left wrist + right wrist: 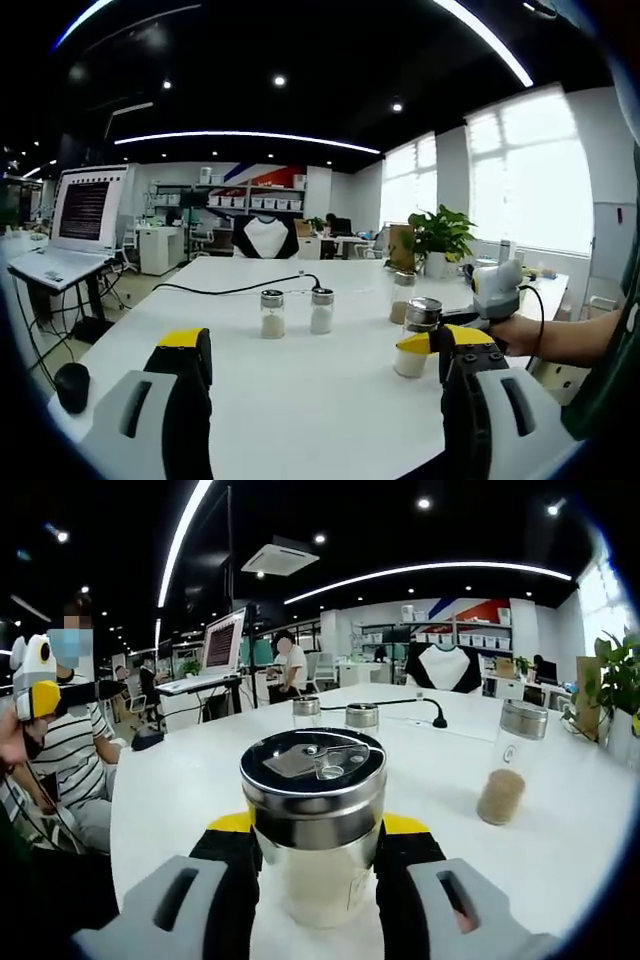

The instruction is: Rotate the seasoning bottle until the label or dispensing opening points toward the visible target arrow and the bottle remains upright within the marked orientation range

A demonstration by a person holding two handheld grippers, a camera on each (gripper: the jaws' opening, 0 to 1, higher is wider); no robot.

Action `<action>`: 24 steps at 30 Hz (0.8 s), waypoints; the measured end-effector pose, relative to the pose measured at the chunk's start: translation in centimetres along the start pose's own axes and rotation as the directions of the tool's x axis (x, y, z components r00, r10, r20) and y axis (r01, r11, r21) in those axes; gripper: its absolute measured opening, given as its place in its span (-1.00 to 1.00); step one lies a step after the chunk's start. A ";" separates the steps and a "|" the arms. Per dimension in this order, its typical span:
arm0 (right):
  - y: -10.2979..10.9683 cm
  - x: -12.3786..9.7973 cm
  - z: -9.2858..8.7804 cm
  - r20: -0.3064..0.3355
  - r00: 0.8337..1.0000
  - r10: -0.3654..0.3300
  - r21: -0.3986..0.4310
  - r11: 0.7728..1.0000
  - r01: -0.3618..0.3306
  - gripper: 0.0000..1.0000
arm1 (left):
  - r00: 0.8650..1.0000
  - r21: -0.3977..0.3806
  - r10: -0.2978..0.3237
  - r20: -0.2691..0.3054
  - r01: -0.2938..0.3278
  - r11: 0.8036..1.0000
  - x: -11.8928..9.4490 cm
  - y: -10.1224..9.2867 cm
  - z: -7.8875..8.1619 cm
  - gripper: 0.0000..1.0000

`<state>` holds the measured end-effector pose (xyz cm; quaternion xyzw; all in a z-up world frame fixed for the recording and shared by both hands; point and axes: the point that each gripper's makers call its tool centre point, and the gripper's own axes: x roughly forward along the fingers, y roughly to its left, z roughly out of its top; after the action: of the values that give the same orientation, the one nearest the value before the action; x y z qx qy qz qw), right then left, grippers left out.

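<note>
The right gripper (315, 880) is clamped on the upright bottle (314, 825): clear glass, pale powder, steel cap with flip tabs. The left gripper (325, 355) stands apart. At 1 o'clock, a brown-filled shaker (505, 760) sits on the white table (180, 780).

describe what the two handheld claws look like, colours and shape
Each claw has two chunky jaws: light grey moulded outer shells with a slotted cutout, black inner faces, and yellow caps at the tips. The left claw shows this in the left gripper view, and the right claw in the right gripper view. In the left gripper view the right claw also appears with a pale grey handle body and a black cable.
</note>
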<state>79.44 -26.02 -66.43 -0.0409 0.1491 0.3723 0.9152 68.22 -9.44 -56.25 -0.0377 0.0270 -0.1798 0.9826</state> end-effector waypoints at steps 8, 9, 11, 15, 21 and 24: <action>-0.1 -0.1 -0.1 -0.009 0.999 -0.033 0.006 0.999 0.033 -0.15 | 1.000 -0.001 -0.001 0.001 0.001 1.000 0.0 0.0 0.1 0.99; -0.1 -0.1 -0.1 -0.009 0.999 -0.032 0.007 0.999 0.033 -0.15 | 1.000 -0.003 -0.006 -0.003 0.006 1.000 0.0 0.0 0.0 0.99; -0.1 -0.1 -0.1 -0.013 0.999 -0.036 0.007 0.999 0.037 -0.15 | 1.000 0.006 -0.004 0.001 0.004 1.000 -0.1 0.0 0.1 0.99; -0.2 -0.1 -0.2 -0.027 0.998 -0.065 0.015 0.998 0.066 -0.15 | 1.000 0.004 0.008 0.003 -0.008 1.000 -0.1 0.1 0.2 0.99; -0.2 -0.1 -0.2 -0.028 0.995 -0.098 0.026 0.995 0.099 -0.15 | 1.000 0.035 0.023 0.004 -0.024 0.999 0.0 0.2 0.3 0.99; -0.3 -0.1 -0.2 -0.031 0.992 -0.121 0.035 0.992 0.122 -0.15 | 1.000 0.022 0.025 0.012 -0.026 0.999 0.0 0.4 0.6 0.99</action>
<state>79.49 -26.34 -66.61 -0.0384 0.1662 0.3122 0.9346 68.37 -9.07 -55.69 -0.0273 0.0196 -0.1674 0.9853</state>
